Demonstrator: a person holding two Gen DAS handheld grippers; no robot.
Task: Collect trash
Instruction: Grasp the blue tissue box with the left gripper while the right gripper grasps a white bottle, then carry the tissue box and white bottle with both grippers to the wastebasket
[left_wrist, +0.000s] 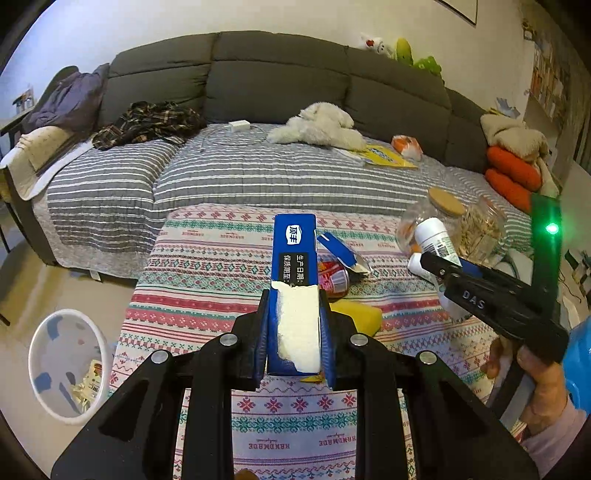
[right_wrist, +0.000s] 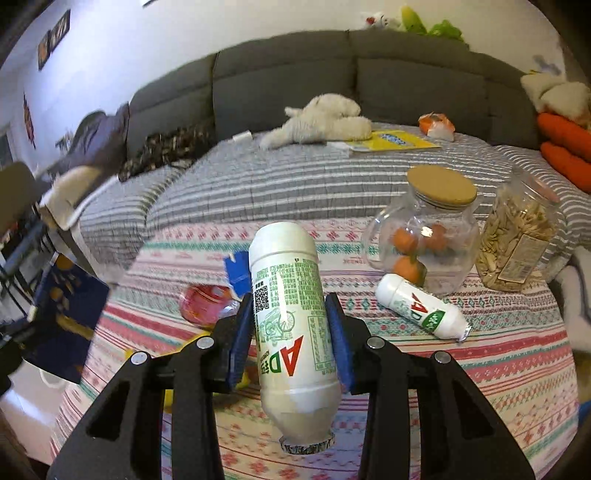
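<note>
1. in the left wrist view the left tool (left_wrist: 294, 325) sat at lower centre, its blue pads pinching a torn blue carton (left_wrist: 294, 280) that stood upright between them, white inner face toward the camera.
2. just behind the carton, at mid-frame, a torn blue flap (left_wrist: 341, 253) and a red can (left_wrist: 334, 278) lay on the patterned table (left_wrist: 207, 280); a yellow sponge (left_wrist: 360, 314) lay just right of the tool.
3. at lower left of that frame a white bin (left_wrist: 68, 363) stood on the floor beside the table, with scraps of paper inside.
4. in the right wrist view the right tool (right_wrist: 291, 328) held the centre, its pads pressed onto a white drink bottle (right_wrist: 290, 321) printed with "ad", cap end pointing down toward the camera.
5. a second white bottle (right_wrist: 421, 310) of the same kind lay on its side on the table at centre right, touching or just in front of a glass jar (right_wrist: 421, 236) with a cork lid and orange fruit in it.
6. right of that jar stood a seed jar (right_wrist: 517, 240).
7. across the upper frame ran a grey sofa (right_wrist: 280, 74) with a striped cover; a white plush toy (right_wrist: 325, 118) and a yellow packet (right_wrist: 399, 141) lay on it.
</note>
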